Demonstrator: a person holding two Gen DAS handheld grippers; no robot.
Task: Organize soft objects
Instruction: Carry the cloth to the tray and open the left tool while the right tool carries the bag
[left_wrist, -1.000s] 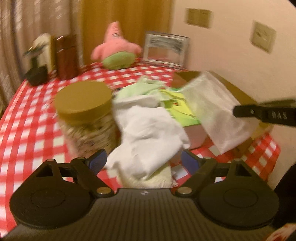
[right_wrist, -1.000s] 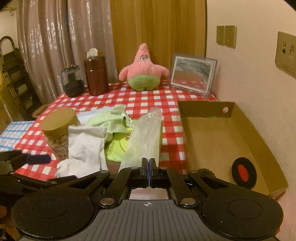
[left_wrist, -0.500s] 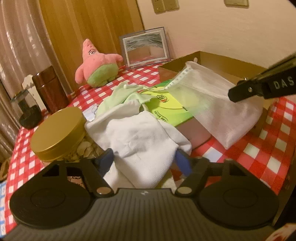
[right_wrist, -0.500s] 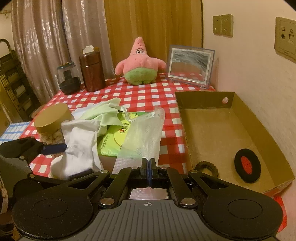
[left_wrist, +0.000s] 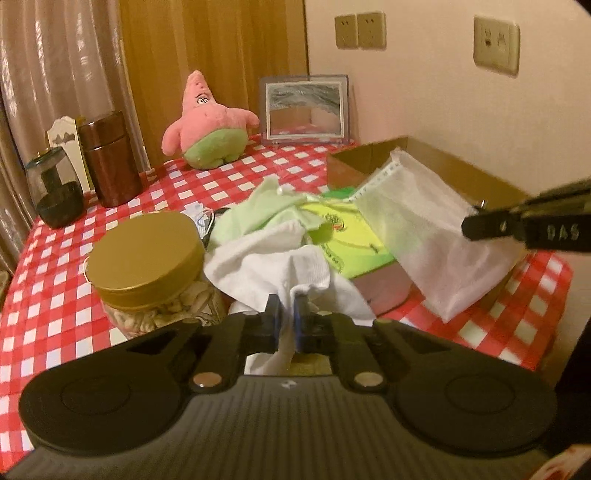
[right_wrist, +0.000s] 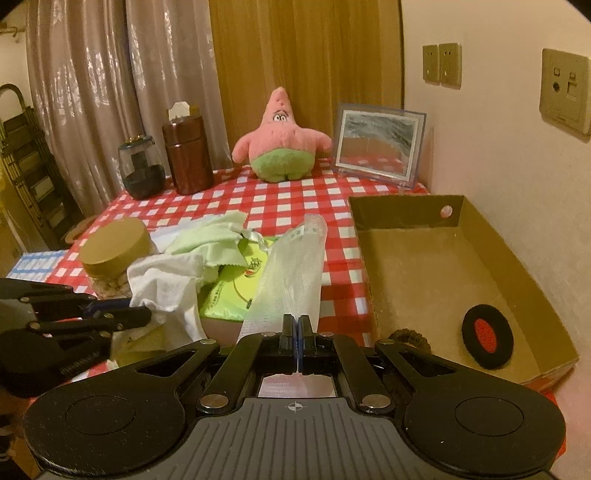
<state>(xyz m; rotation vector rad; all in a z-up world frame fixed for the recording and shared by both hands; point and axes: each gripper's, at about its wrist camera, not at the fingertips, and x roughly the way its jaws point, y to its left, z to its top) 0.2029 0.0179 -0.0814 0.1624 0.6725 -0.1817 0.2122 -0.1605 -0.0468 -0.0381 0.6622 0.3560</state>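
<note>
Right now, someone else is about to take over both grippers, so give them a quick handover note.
Left gripper: fingers closing on the white cloth, which lies between them beside the gold-lidded jar.
Right gripper: shut on the clear mesh pouch, held up over the green packet.
Cardboard box: already holds a black-and-red round pad and a dark braided ring.
Left to do: white cloth, pouch and light green cloth are not yet in the box.
</note>
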